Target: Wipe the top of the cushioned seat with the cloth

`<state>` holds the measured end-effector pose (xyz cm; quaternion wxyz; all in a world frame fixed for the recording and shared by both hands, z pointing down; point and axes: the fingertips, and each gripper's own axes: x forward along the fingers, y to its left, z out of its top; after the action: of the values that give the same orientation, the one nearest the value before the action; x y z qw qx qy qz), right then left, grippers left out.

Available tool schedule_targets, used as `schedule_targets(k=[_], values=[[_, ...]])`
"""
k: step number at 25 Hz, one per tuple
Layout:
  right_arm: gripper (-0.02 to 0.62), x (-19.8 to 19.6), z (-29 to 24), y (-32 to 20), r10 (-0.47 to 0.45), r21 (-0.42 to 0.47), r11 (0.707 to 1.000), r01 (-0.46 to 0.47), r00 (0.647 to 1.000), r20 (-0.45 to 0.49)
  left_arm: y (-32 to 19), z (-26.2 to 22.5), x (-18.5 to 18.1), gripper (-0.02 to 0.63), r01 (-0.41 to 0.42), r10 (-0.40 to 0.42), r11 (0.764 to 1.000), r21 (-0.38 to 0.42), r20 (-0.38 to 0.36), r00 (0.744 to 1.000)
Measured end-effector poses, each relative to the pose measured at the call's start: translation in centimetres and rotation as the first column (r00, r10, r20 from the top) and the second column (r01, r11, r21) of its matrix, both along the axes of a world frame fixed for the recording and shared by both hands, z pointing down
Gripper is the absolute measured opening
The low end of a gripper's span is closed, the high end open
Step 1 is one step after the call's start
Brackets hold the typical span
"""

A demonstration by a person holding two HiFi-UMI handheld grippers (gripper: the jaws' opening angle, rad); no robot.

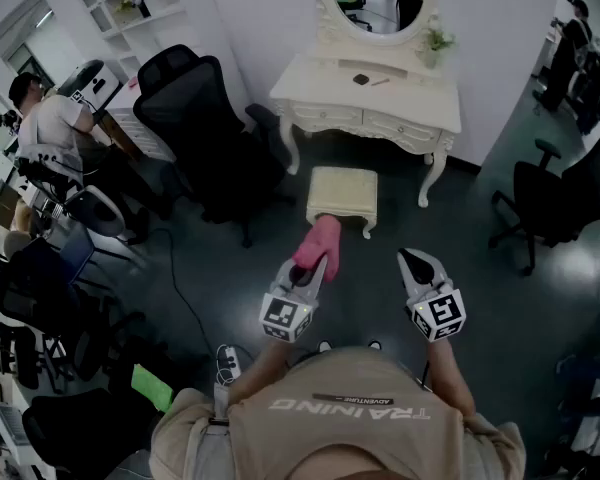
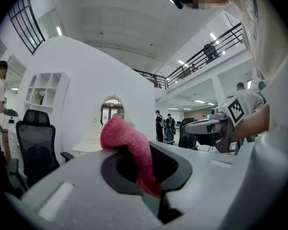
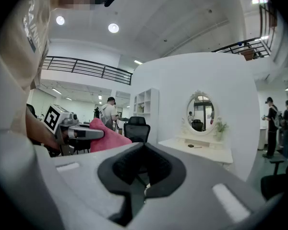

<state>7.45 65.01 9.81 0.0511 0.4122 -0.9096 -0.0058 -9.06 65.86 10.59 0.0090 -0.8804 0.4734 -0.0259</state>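
A pink cloth [image 1: 318, 245] hangs from my left gripper [image 1: 310, 271], which is shut on it, held in the air short of the cream cushioned seat [image 1: 342, 193]. In the left gripper view the cloth [image 2: 127, 145] bulges out from between the closed jaws. My right gripper [image 1: 418, 265] is level with the left one and to its right, shut with nothing in it. The right gripper view shows the left gripper with the pink cloth [image 3: 105, 138] at its left. The seat stands on the floor in front of the white dressing table [image 1: 368, 96].
A black office chair [image 1: 195, 118] stands left of the seat and another [image 1: 560, 198] at the right. A person sits at a desk [image 1: 55, 128] on the far left. A cable [image 1: 185, 303] runs over the dark floor by my left side.
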Motion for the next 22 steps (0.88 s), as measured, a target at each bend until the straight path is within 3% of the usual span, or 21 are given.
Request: schedule_targets(k=[14, 19, 22], values=[[0.005, -2.6, 0.6, -1.7, 0.032, 0.011, 0.999, -0.032, 0.999, -0.015, -2.4, 0.9, -2.6, 0.032, -0.026, 0.026, 1.0, -0.006, -0.023, 0.999], [0.005, -4.4, 2.8, -2.7, 0.02, -0.02, 1.0, -0.021, 0.999, -0.043, -3.9, 3.5, -4.7, 0.032, -0.003, 0.001, 0.999, -0.044, -0.034, 0.999], [0.005, -5.1, 5.9, -2.7, 0.035, -0.094, 0.995, -0.038, 0.999, -0.026, -4.1, 6.6, -6.6, 0.032, 0.034, -0.038, 0.992, -0.121, -0.03, 0.999]])
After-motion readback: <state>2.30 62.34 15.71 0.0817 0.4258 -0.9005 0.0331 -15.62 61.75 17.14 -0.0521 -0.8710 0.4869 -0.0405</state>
